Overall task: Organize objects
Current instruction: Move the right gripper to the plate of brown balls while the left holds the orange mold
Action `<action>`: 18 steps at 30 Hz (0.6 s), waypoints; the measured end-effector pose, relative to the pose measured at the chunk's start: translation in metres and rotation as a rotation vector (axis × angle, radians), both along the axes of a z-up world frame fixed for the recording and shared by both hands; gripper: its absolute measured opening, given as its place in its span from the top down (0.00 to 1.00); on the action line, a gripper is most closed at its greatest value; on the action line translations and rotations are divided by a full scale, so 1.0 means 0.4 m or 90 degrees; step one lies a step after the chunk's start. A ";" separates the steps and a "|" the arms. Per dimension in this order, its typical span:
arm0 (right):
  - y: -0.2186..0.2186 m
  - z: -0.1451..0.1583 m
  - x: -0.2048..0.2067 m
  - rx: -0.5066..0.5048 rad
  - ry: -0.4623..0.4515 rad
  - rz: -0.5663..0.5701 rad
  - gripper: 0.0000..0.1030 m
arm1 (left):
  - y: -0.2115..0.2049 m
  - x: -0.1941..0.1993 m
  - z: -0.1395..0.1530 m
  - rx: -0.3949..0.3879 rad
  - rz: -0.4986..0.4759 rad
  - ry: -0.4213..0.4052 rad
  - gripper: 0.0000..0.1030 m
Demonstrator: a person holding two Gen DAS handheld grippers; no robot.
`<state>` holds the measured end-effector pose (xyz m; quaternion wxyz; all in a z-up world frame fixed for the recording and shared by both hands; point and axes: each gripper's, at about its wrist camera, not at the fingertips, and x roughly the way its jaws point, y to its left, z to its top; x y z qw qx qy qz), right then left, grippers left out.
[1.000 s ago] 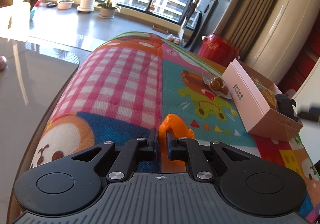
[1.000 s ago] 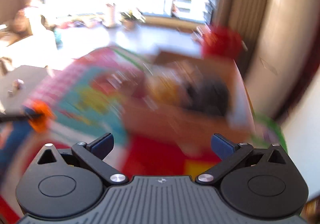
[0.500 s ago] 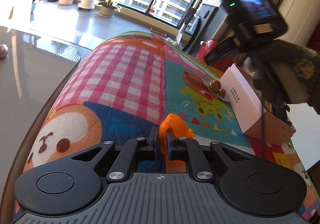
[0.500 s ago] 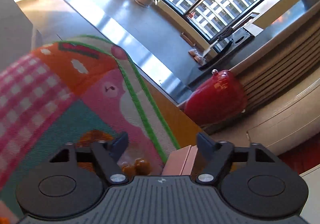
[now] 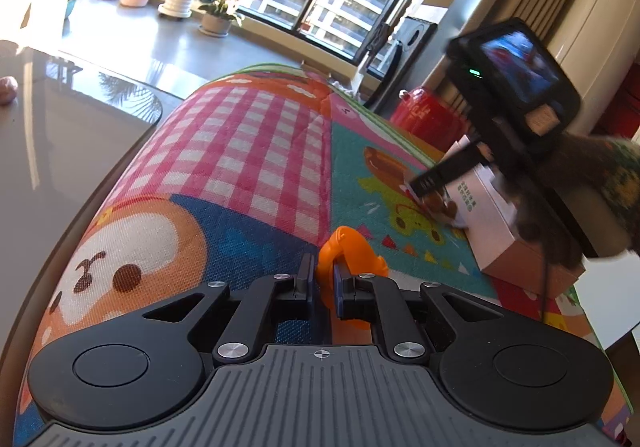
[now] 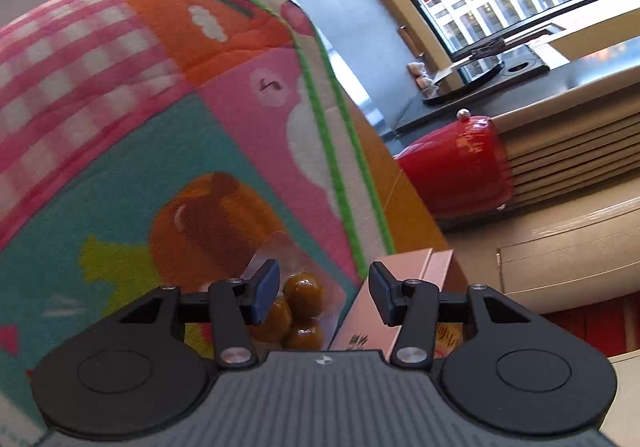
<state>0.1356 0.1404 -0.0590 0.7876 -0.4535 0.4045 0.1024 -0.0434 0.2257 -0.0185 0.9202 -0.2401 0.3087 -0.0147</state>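
The left gripper (image 5: 323, 279) has its jaws pressed nearly together, pinching an orange plastic ring (image 5: 347, 247); the ring projects forward and upward from between the pads, above the play mat (image 5: 248, 151), near the mat's near edge. The right gripper (image 6: 323, 289) has its jaws spread wide and holds nothing. Its left finger pad (image 6: 265, 289) lies over a clear packet of brown round sweets (image 6: 298, 309); whether the pad touches the packet cannot be determined. Its right finger pad (image 6: 380, 293) stands over the pink box (image 6: 394, 267). The packet rests on the play mat, directly against the left wall of the pink box, toward the mat's right edge. In the left wrist view, the right gripper (image 5: 436, 179) reaches down at the packet (image 5: 442, 203) beside the pink box (image 5: 492, 219); a small lit screen (image 5: 520, 67) is mounted on the right gripper's rear. Printed characters appear on the box's side wall in both views, but they are too small to read. A red container (image 6: 460, 163) stands beyond the mat's far right corner; it bears pale lettering that is not legible.
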 end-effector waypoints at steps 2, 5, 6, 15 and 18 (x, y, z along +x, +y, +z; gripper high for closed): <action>-0.012 0.011 -0.057 0.029 0.031 0.010 0.55 | 0.002 -0.001 -0.001 -0.005 0.002 0.000 0.89; -0.048 0.044 -0.137 0.099 0.106 0.008 0.55 | 0.003 -0.003 -0.002 -0.012 0.006 -0.001 0.89; -0.061 0.051 -0.168 0.114 0.121 0.011 0.56 | 0.003 -0.003 -0.003 -0.013 0.007 -0.001 0.89; -0.178 0.048 -0.330 0.156 0.117 0.002 0.57 | -0.011 -0.006 0.002 0.000 0.013 0.005 0.89; -0.205 0.053 -0.335 0.176 0.118 -0.016 0.57 | -0.017 -0.008 0.005 0.005 0.015 0.008 0.89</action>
